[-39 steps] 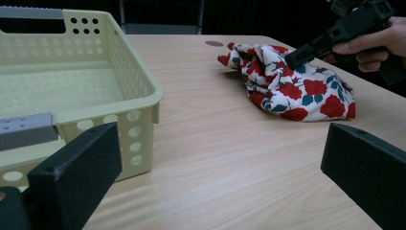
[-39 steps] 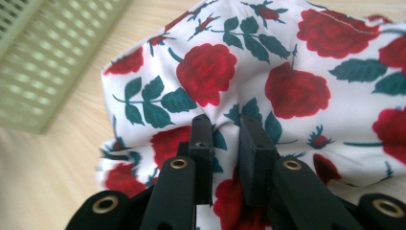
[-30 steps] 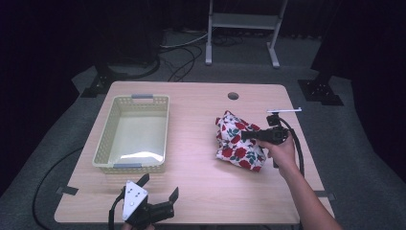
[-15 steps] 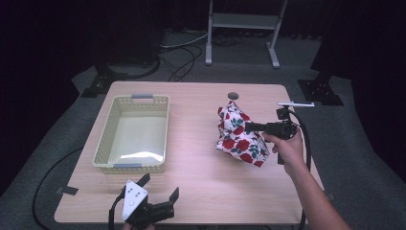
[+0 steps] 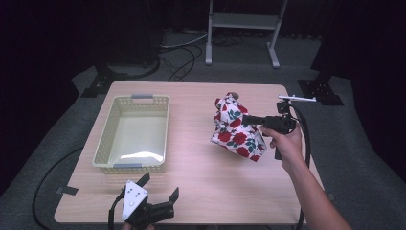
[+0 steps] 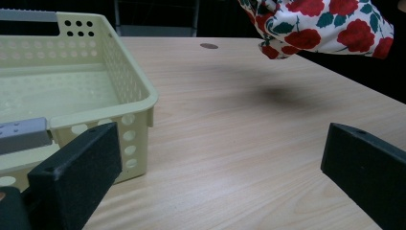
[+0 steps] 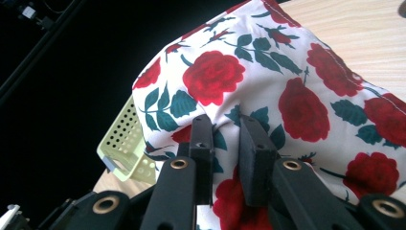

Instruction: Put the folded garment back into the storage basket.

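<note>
A white cloth printed with red roses (image 5: 235, 127) hangs above the right half of the wooden table, pinched by my right gripper (image 5: 245, 120), which is shut on a fold of it. In the right gripper view the two black jaws squeeze the rose cloth (image 7: 297, 96) between them at the right gripper (image 7: 226, 125). From the left gripper view the cloth (image 6: 330, 24) floats clear of the tabletop with a shadow under it. My left gripper (image 5: 158, 189) rests at the table's near edge, open, with nothing between its wide-set pads (image 6: 84, 165).
A pale yellow perforated basket (image 5: 107, 143) with grey handles sits empty on the left half of the table (image 5: 201, 187); its near corner (image 6: 139, 103) is close to the left gripper. A small round hole (image 6: 208, 46) marks the tabletop's far side. Dark floor, cables and stands surround the table.
The right gripper has risen with the rose cloth, lifting it off the tabletop so it now hangs in the air. The left gripper stays where it was.
</note>
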Tool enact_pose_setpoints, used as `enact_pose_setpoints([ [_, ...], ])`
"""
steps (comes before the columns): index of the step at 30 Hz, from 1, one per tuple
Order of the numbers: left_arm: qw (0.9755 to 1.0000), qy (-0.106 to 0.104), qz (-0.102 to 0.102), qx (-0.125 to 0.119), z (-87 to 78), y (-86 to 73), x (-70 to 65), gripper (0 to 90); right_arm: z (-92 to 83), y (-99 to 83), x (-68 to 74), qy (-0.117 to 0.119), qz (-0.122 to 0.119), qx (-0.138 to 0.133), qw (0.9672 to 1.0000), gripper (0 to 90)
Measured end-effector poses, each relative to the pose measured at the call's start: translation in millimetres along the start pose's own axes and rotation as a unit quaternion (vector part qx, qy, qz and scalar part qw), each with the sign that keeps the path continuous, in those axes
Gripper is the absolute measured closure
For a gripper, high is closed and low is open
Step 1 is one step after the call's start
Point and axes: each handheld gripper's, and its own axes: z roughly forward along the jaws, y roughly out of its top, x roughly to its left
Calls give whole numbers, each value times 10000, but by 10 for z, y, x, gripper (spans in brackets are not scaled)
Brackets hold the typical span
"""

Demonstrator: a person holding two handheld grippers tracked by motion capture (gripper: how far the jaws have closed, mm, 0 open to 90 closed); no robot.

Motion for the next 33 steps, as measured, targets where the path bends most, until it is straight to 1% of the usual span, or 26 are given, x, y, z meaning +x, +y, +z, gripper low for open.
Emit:
enact_pose_setpoints([
  [8, 10000, -12, 6, -1, -4, 3, -10, 0, 52, 35, 72, 65, 29, -3, 10000, 775],
  [13, 10000, -27, 42, 6, 0, 2, -19, 0, 91, 73, 139, 140, -4, -4, 9999, 775],
  [15, 10000, -29, 50, 6, 1, 1, -23, 0, 110, 86, 157, 212, -14, -22, 9998, 774],
  [19, 10000, -38, 56, 9, 2, 1, -24, 0, 140, 105, 183, 254, -12, 16, 9997, 774],
  [25, 10000, -41, 34, 14, 1, 3, -16, 0, 245, 170, 267, 329, -89, 44, 9994, 774],
  [27, 10000, -45, 28, 17, 0, 3, -15, 0, 259, 176, 277, 350, -68, 49, 9994, 774],
  [33, 10000, -75, 25, 36, 6, 1, -20, 0, 336, 230, 341, 357, -151, 82, 9992, 774],
])
